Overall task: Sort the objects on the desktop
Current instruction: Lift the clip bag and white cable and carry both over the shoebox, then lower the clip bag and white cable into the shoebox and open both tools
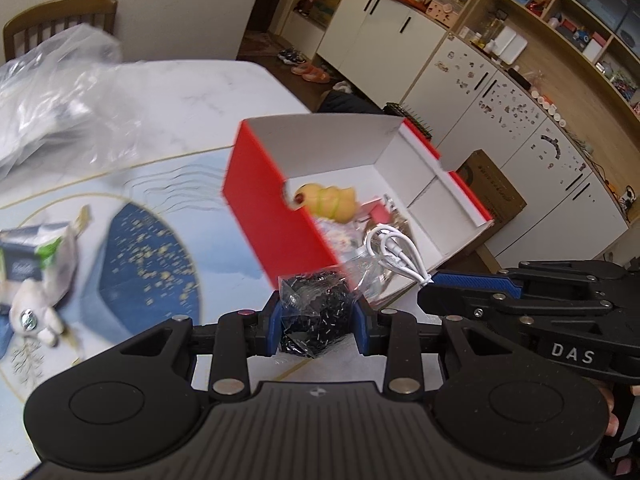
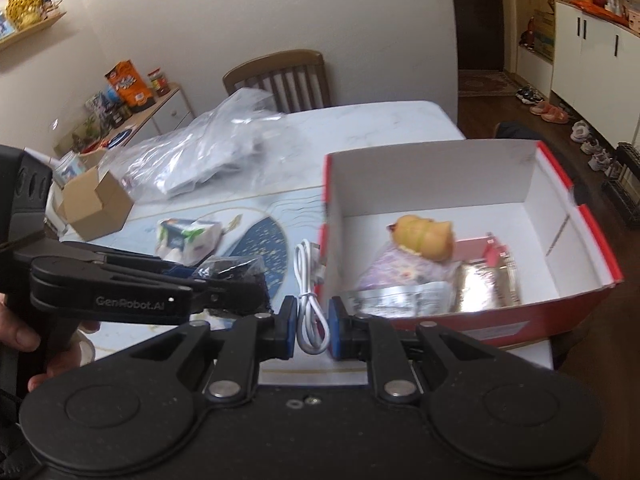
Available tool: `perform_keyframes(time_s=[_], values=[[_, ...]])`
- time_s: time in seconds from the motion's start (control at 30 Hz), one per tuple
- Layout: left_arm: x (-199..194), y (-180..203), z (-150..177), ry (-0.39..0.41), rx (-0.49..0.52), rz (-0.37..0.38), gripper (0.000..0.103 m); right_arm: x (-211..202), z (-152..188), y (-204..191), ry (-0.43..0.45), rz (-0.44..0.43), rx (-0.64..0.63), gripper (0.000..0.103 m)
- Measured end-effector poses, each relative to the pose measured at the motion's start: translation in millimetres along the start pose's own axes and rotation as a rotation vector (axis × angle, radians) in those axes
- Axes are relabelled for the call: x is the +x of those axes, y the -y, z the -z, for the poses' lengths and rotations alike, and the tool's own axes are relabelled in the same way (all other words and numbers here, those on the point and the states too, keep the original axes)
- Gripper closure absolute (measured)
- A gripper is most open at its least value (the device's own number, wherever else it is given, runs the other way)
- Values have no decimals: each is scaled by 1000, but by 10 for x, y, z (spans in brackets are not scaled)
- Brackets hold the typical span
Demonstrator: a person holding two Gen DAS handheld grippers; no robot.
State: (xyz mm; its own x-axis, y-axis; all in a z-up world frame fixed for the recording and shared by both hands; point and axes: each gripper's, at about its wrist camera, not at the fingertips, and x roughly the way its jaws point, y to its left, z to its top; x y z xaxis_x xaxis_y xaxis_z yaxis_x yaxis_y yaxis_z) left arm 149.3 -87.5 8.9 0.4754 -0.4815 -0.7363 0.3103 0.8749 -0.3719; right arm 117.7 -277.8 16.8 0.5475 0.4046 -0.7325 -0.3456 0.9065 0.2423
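Where marble table (image 2: pixel 372 120) meets wall, a wooden chair (image 2: pixel 280 76) stands.

A wooden chair (image 2: pixel 280 74) is seen behind the marble table (image 2: pixel 380 120). White cabinets (image 1: pixel 380 32) and open shelving (image 1: pixel 580 12) are lined along the wall, with shoes (image 1: pixel 308 68) left on the floor. Snack packets (image 2: pixel 130 86) are stood on a low side cabinet (image 2: pixel 168 110).
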Motion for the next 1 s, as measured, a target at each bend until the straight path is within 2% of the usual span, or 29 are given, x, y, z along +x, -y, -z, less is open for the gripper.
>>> perform_keyframes(time_s=[0.47,0.73,0.9,0.93,0.97,1.0], values=[[453,595,-310,-10,63,4,70,-152,-139,747,51,59,27,87],[824,796,-466,-49,128,-43,70,-2,-261,1093,33,97,44,87],[993,842,-610,-77,138,-41,70,153,-396,1228,26,123,14,87],[1034,842,-628,-86,138,-43,70,208,-415,1248,17,125,9,89],[1084,835,-643,-97,138,-46,70,277,-432,1274,4,125,7,98],[1139,826,-654,-108,138,-50,70,350,-446,1301,-9,130,9,101]])
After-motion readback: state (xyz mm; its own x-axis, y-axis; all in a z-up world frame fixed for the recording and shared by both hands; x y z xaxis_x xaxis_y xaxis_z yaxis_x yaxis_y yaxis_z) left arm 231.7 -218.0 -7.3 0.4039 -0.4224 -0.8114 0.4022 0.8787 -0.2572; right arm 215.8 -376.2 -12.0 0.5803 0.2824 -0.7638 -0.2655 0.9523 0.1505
